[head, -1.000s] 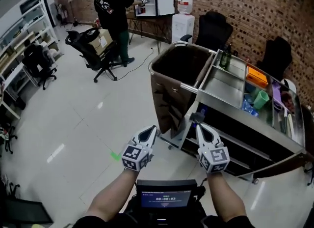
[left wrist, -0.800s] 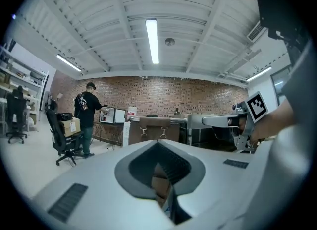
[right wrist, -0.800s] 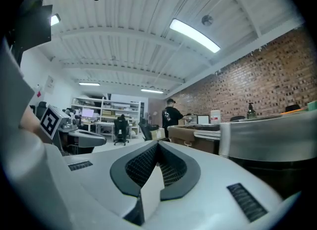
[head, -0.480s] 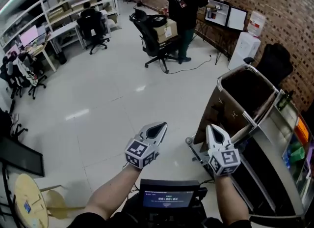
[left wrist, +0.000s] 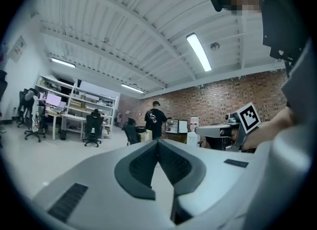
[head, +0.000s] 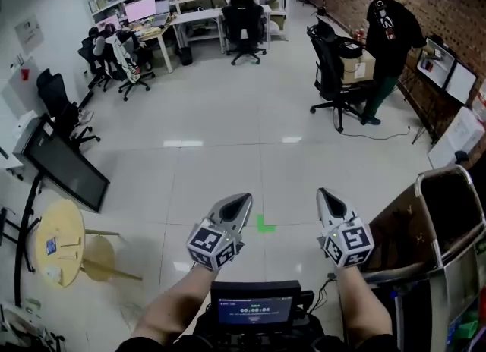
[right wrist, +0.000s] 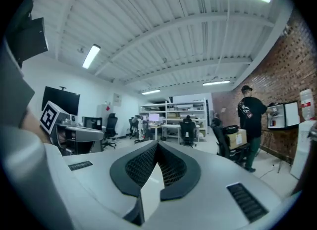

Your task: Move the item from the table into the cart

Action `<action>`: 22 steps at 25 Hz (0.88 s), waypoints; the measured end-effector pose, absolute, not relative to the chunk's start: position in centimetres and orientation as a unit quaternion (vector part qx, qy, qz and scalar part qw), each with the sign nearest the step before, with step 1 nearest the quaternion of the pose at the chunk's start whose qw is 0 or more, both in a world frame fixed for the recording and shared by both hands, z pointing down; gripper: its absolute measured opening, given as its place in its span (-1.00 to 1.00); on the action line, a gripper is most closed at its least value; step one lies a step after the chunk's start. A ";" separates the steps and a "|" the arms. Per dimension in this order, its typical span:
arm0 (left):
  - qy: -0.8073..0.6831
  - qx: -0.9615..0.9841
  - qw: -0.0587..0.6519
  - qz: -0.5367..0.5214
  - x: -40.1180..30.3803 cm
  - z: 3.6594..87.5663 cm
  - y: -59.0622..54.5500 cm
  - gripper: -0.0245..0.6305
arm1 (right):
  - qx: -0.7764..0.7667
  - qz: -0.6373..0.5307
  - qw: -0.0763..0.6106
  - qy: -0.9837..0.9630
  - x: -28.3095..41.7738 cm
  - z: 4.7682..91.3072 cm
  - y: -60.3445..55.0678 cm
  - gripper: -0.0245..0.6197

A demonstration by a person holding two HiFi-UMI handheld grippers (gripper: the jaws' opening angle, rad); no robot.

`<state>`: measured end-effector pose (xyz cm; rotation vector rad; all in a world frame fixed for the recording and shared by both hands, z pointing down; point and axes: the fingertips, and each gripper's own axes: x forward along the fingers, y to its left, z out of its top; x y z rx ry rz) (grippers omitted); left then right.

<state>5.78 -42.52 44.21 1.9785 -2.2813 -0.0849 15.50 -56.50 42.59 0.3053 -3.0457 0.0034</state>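
I hold both grippers level over the floor [head: 228,138], side by side and apart. Left gripper [head: 244,199]: jaws together, nothing between them. Right gripper [head: 323,192]: jaws together, nothing between them. The cart [head: 427,214] stands at the lower right, its dark bin near the right gripper. A round yellow table [head: 68,225] stands at the far left, well apart from both grippers. Small flat things lie on it; I cannot tell which is the item. A green mark [head: 265,225] shows between the grippers.
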 end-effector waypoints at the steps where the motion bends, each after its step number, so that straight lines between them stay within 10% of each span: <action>1: -0.763 0.642 0.060 -0.034 3.6 43.9 -40.3 -0.93 | 0.080 0.000 0.038 -0.996 12.6 42.1 -54.5 -0.92; 22: -0.940 0.339 0.010 -0.028 -31.3 41.0 8.7 -0.93 | -0.258 -0.007 0.016 -0.966 -34.3 37.8 -7.6 -0.92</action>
